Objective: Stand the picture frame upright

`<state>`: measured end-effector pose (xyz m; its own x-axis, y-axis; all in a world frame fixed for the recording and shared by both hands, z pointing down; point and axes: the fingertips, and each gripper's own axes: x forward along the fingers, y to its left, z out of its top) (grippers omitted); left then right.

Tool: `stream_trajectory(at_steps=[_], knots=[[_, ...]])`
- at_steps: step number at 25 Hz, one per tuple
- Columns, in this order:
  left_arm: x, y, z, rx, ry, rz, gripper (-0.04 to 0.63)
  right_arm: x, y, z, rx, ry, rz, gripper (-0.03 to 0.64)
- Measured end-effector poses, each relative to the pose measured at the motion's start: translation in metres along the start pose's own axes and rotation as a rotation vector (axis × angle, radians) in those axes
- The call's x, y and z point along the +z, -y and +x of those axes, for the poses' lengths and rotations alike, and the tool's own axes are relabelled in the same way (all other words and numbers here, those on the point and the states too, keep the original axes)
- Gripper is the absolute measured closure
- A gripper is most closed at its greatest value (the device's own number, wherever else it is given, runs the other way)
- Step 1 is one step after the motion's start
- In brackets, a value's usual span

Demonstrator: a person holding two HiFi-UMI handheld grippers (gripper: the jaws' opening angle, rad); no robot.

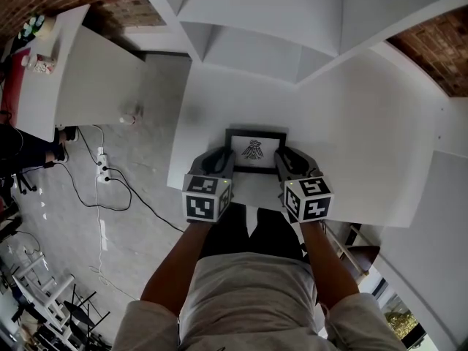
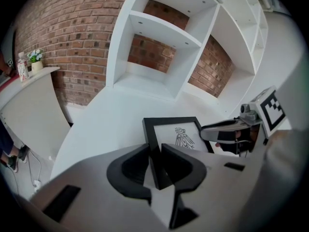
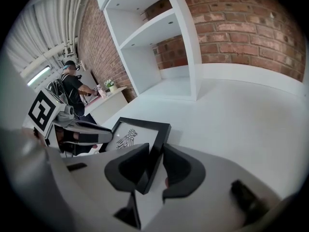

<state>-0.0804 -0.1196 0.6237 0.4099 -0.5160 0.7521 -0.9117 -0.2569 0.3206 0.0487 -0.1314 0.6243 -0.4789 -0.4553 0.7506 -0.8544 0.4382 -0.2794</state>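
Table [image 1: 365, 123], white, carries the picture frame [image 1: 255, 151], lying flat and face-up near its front edge. The left gripper [image 1: 219, 162] and right gripper [image 1: 290, 164] straddle its side rails, jaws closing but apparently not yet clamped. Grasping is the step in hand. Next likely comes a firm pinch, then an even tilt upward.

Studio: brick wall [image 2: 72, 42], white shelving [image 2: 166, 33]

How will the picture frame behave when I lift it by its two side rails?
Probably stiff: the picture frame shows straight black rails, and the jaws of the left gripper and right gripper are closing around opposite rails. Its thin profile suggests it's light but tippy once upright. The smooth rails may slip in a narrow pinch.
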Motion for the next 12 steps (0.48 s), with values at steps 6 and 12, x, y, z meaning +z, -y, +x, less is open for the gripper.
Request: stream_trajectory(at_steps=[6,12], knots=[[0.021,-0.009,-0.017,0.064,0.095,0.025,0.508,0.026,-0.01,0.0,-0.007,0.061,-0.044,0.517],[0.04,-0.026,-0.041,0.111,0.168,0.025,0.511,0.055,-0.032,0.002,0.005,0.114,-0.099,0.52]])
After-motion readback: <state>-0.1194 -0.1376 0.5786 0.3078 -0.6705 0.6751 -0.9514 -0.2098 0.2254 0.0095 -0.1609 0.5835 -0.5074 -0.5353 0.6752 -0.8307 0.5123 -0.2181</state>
